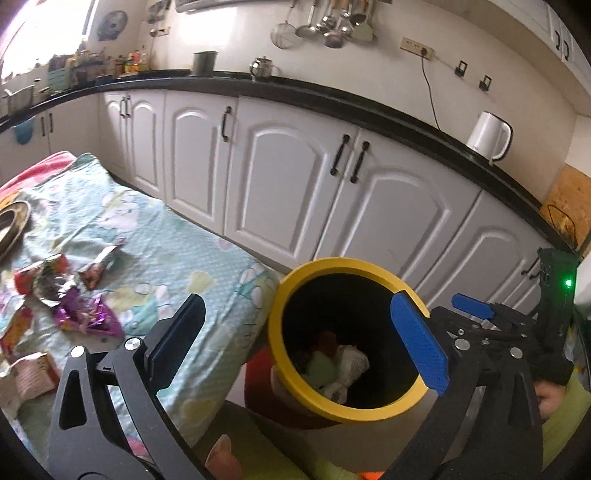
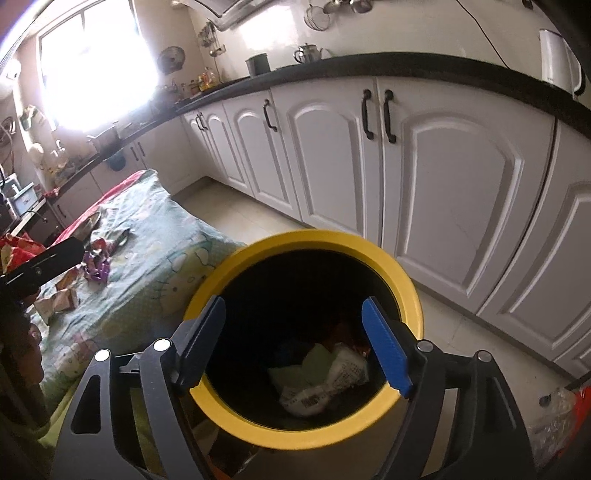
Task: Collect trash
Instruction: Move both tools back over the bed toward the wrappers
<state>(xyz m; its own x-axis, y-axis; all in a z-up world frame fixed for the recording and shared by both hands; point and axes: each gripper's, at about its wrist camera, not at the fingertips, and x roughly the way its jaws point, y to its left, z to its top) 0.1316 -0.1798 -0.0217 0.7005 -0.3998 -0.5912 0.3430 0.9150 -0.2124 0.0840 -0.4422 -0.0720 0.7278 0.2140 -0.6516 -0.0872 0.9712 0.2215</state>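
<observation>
Kitchen – left gripper [image 1: 299, 343] wide, empty; right gripper [image 2: 295, 343] wide over bin [image 2: 408, 291]; wrappers [image 1: 70, 295] clearer left.

I am seeing white cabinet doors [image 1: 288, 184] running under a black worktop [image 1: 388, 110]. A white kettle [image 1: 489, 136] is standing at two o'clock, ladles and a strainer [image 1: 325, 26] are hanging at twelve, and a steel teapot [image 1: 263, 67] is sitting just below them.

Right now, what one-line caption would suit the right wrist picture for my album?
Right gripper, open and empty, hovers over the yellow-rimmed bin holding crumpled trash, wrappers waiting on the table.
</observation>
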